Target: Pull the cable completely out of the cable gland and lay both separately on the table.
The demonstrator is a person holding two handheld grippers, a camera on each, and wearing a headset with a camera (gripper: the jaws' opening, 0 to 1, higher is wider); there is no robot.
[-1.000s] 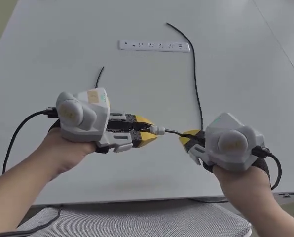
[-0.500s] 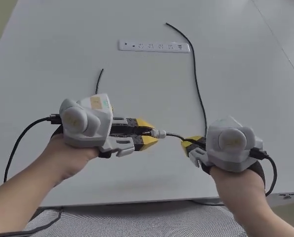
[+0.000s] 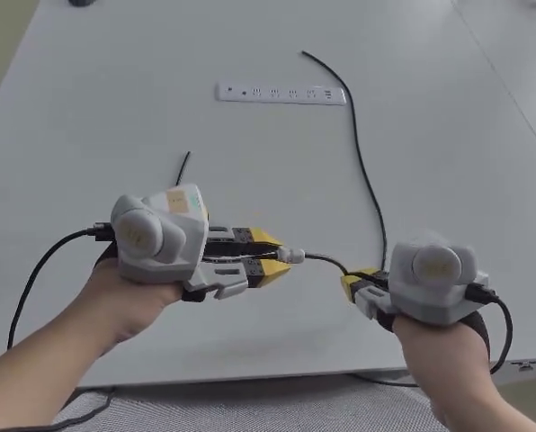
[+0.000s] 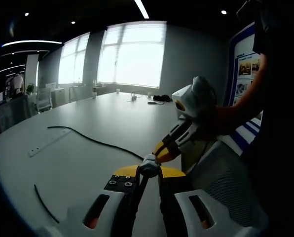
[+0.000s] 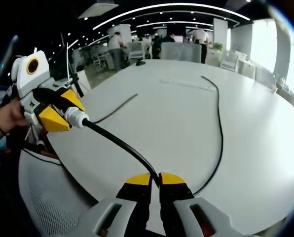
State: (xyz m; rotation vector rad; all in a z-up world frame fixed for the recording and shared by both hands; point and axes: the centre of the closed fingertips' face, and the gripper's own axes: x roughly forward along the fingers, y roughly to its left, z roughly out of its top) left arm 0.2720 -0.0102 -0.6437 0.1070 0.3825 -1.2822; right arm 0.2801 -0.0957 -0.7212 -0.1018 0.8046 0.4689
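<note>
My left gripper [image 3: 270,256] is shut on a small white cable gland [image 3: 289,256], held above the near edge of the table. In the left gripper view the gland [image 4: 149,165] sits between the yellow tips. A black cable [image 3: 325,261] runs out of the gland to my right gripper [image 3: 356,285], which is shut on it a short way off. In the right gripper view the cable [image 5: 118,143] slants from the gland [image 5: 76,118] down into my shut tips [image 5: 155,178]. Beyond the right gripper the cable trails across the table [image 3: 362,162] to the far side.
A white power strip [image 3: 281,93] lies flat at the far middle of the white table [image 3: 115,108]. A short black cable piece [image 3: 183,166] lies left of centre. A grey mesh chair seat [image 3: 250,409] is below the table's near edge.
My right gripper has moved right and toward me along the cable, widening the gap to the gland. The left gripper holds its place.
</note>
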